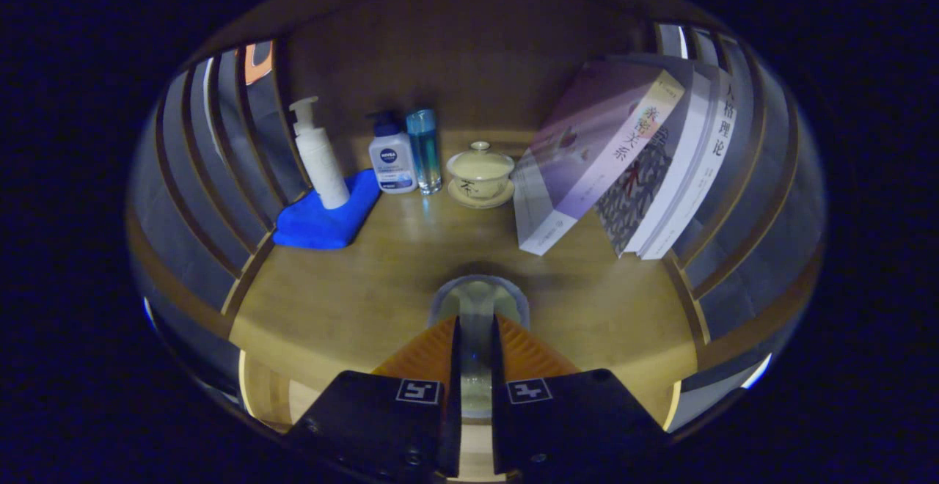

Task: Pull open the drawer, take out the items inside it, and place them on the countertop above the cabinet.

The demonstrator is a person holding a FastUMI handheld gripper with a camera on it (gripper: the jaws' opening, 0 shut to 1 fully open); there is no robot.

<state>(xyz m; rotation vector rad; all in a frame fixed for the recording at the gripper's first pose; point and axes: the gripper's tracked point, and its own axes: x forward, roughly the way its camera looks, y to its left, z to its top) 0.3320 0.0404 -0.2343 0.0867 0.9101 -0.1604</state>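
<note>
The gripper (476,348) is pinching a clear glass (478,301) between its orange fingers (422,352) above the desk (352,293). Beyond it are standing three bottles (392,158), one lidded cup (480,169), one blue cloth (330,216) and roughly four leaning books (601,154); the fingers are hiding the glass's lower part.

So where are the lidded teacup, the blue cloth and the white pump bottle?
Lidded teacup (480,169): gripper view, on its bowl.
Blue cloth (317,226): gripper view, bare front part.
White pump bottle (324,169): gripper view, on its body.
</note>
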